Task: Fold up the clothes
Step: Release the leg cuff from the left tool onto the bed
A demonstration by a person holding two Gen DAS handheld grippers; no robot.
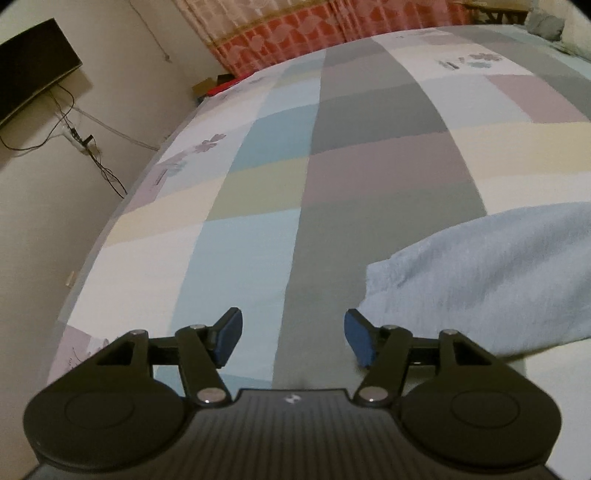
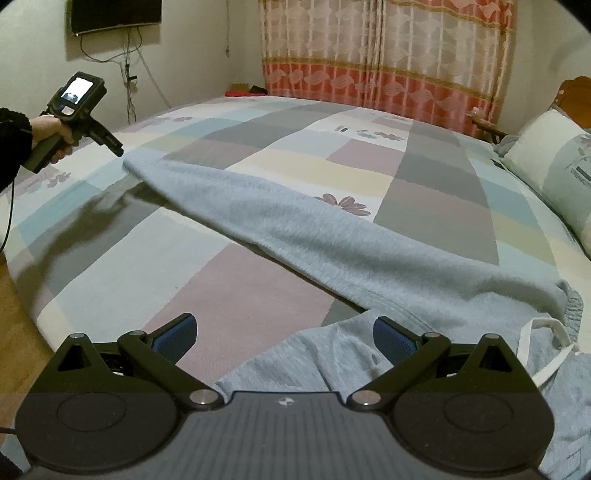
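Light blue sweatpants (image 2: 332, 236) lie on the patchwork bedspread (image 2: 236, 288), one leg stretched toward the far left and the waistband (image 2: 569, 306) with a white drawstring (image 2: 546, 350) at the near right. My right gripper (image 2: 284, 332) is open just above the crumpled fabric near the waist, holding nothing. In the left wrist view the leg's cuff end (image 1: 480, 280) lies to the right of my left gripper (image 1: 293, 328), which is open with its right pad (image 1: 356, 338) close to the cuff edge. A hand holds that left gripper (image 2: 118, 149) at the cuff's tip.
A pillow (image 2: 554, 170) and wooden headboard (image 2: 576, 92) are at the right. Patterned curtains (image 2: 384, 55) hang behind the bed. A wall TV (image 2: 114, 14) with dangling cables is at the left. Wooden floor (image 2: 14, 314) shows past the bed's left edge.
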